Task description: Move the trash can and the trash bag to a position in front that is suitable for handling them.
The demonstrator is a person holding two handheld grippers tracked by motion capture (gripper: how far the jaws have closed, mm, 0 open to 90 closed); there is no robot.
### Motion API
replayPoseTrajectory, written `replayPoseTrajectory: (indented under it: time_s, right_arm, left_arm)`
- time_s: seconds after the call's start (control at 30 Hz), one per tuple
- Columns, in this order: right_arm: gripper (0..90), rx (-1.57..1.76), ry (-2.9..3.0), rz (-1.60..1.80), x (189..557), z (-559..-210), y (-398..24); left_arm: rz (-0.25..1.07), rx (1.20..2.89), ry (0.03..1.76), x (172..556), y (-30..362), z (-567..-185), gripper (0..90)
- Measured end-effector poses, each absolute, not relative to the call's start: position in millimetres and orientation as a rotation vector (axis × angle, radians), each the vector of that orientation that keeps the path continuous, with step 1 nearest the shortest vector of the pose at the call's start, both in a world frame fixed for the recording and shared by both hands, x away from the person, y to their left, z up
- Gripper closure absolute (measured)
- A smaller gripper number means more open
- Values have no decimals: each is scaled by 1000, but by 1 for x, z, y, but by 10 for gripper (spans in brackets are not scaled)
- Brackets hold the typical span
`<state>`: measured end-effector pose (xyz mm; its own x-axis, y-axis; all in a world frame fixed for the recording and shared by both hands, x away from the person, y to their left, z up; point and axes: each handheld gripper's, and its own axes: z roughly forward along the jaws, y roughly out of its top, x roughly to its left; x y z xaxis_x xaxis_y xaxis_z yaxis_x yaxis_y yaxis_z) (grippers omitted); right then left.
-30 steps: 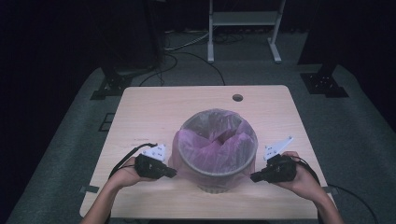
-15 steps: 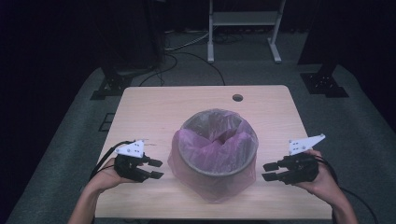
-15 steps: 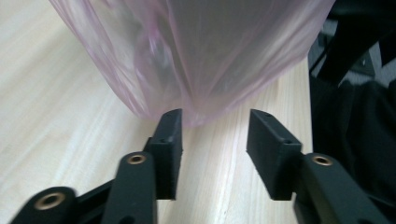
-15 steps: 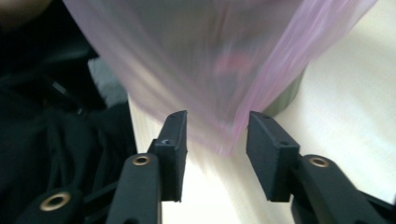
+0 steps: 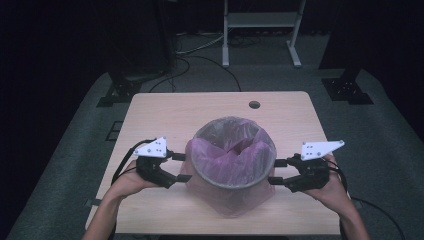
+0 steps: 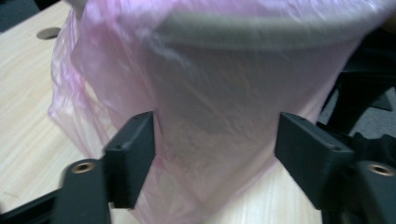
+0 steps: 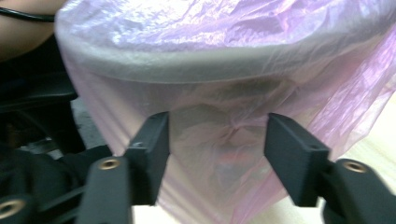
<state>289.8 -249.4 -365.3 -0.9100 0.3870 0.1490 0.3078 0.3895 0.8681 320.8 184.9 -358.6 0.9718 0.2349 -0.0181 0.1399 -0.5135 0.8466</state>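
bin: a grey round bin point(image 5: 234, 131) stands upright near the near edge of the table point(image 5: 165, 112), midway between the two hands; its long axis runs straight up.
liner: a pink bag point(image 5: 231, 162) is tucked inside and folded over the rim, its skirt hanging down the outer wall to the tabletop.
left gripper: the left gripper point(image 5: 181, 167) sits just left of the bin, below the rim, pointing right at the wall.
left jaws: they have just been opening and now stand spread; in the left gripper view the left gripper point(image 6: 212, 144) has the bag-covered wall between its pads, with no pad clearly pressing on it.
right gripper: the right gripper point(image 5: 277, 171) mirrors it just right of the bin, pointing left.
right jaws: also just opened and spread; in the right gripper view the right gripper point(image 7: 217, 140) frames loose pink film point(image 7: 224, 135) under the rim without pinching it.
key relation: the bin lies straight ahead of both pairs of jaws, each hand about equally near, one on either side.
judgement: the next grip would likely take the hanging film on both sides at once.
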Motion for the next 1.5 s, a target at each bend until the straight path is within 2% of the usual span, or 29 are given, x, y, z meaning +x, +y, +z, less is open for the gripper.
replayPoseTrajectory:
  time_s: [0.1,0.33,0.43,0.47,0.57,1.0,1.03,1.07,1.1,1.2,1.33,1.5]
  right_arm:
    - [560,657,2539,1564,290,-366,-246]
    - [727,690,2500,1543,295,-365,-248]
    - [884,719,2492,1521,298,-365,-247]
    - [900,724,2490,1529,300,-366,-247]
    - [900,749,2483,1539,303,-367,-248]
    - [900,773,2569,1463,303,-381,-248]
    - [900,779,2569,1470,303,-381,-249]
    - [837,784,2585,1495,303,-380,-252]
    - [756,791,2592,1519,302,-380,-254]
    - [689,821,2586,1511,296,-373,-268]
    - [665,826,2558,1519,288,-349,-280]
    - [790,785,2527,1546,288,-308,-271]
  left_arm:
    - [137,2113,258,324,178,-359,413]
    - [178,2123,254,333,169,-358,478]
    - [195,2121,257,338,169,-358,645]
    - [196,2119,262,340,169,-358,720]
    - [186,2111,264,342,169,-359,890]
    - [122,2118,266,338,173,-375,899]
    - [113,2116,281,338,174,-374,826]
    - [106,2118,299,337,174,-373,671]
    - [98,2114,304,335,177,-373,601]
    - [109,2095,335,330,184,-371,438]
    - [134,2060,385,327,192,-370,309]
    - [160,2064,423,322,194,-368,192]
